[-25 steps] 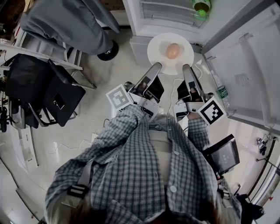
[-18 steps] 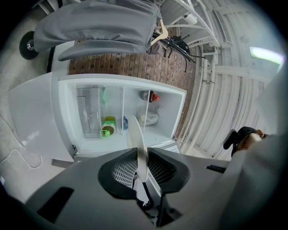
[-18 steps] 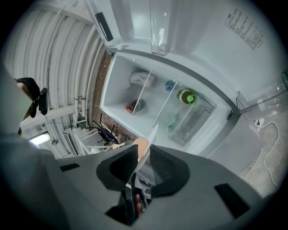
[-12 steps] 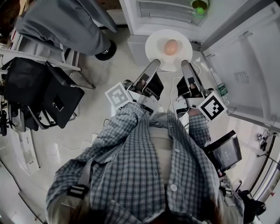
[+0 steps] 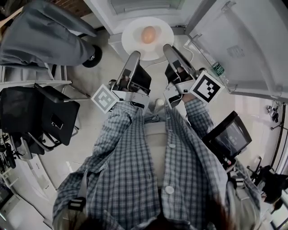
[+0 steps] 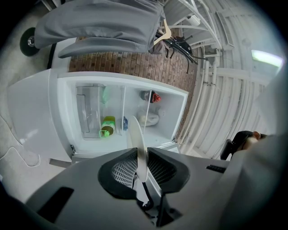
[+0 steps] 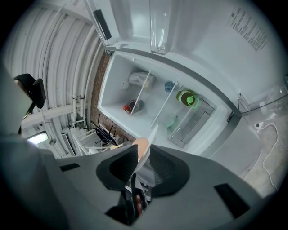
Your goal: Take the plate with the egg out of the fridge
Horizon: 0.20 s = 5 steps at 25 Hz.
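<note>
A white plate [image 5: 135,31] with a tan egg [image 5: 149,33] on it hangs level in front of the open fridge [image 5: 144,6]. My left gripper [image 5: 135,56] is shut on the plate's near left rim. My right gripper [image 5: 167,47] is shut on its near right rim. In the left gripper view the plate [image 6: 136,139] runs edge-on between the jaws of the left gripper [image 6: 143,157]. In the right gripper view the plate rim [image 7: 152,134] and the egg [image 7: 141,146] rise just beyond the jaws of the right gripper [image 7: 143,155].
The fridge door [image 5: 243,49] stands open at the right. Inside the fridge [image 6: 90,148] are a green bottle [image 6: 107,126] and a clear drawer [image 6: 87,110]. A person in grey [image 5: 40,38] stands at the upper left, a black chair [image 5: 51,112] at the left, a screen [image 5: 227,137] at the right.
The head view has swung: the plate and both grippers now lie higher and further left in it, and the green bottle has left the frame. Both grips on the plate look the same.
</note>
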Tool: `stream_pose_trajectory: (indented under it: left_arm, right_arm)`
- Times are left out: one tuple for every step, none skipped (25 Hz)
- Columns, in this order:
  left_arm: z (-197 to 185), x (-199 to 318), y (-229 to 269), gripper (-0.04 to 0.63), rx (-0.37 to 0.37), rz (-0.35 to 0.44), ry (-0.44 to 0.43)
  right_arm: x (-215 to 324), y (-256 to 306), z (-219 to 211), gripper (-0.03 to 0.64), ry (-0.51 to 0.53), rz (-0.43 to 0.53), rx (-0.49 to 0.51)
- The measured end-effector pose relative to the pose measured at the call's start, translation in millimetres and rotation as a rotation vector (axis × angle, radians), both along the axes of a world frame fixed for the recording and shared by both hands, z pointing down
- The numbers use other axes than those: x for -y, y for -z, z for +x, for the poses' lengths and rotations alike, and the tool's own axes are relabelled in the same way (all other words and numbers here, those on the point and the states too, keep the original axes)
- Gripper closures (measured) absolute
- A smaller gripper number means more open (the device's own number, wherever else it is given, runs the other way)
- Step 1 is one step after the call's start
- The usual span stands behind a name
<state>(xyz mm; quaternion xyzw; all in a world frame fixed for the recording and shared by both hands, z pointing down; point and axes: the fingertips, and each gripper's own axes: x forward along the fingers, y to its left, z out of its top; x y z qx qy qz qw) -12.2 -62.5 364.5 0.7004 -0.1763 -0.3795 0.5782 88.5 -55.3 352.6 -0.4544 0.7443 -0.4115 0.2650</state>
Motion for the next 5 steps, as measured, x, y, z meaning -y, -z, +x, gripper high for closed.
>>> stream_pose_trajectory:
  left_arm:
    - [0.2,0.8,0.1,0.518,0.0,0.004,0.002]
    - [0.5,1.5,0.0,0.519,0.001,0.007,0.003]
    - [0.9,2.1,-0.1,0.518,0.003,0.01,0.005]
    - [1.4,2.6,-0.2,0.52,0.004,0.012,0.007]
    - [1.8,3.1,-0.4,0.52,0.006,0.014,0.009]
  right_arm:
    - [0.8,-0.3,0.4,0.528,0.0,-0.001,-0.001]
    - [1.6,-0.9,1.0,0.528,0.0,-0.002,0.0]
    - [2.3,-1.4,1.6,0.528,0.001,-0.003,0.001]
    - [3.0,-1.9,2.1,0.528,0.001,-0.004,0.003]
    - [3.6,-2.3,2.6,0.528,0.002,-0.004,0.006]
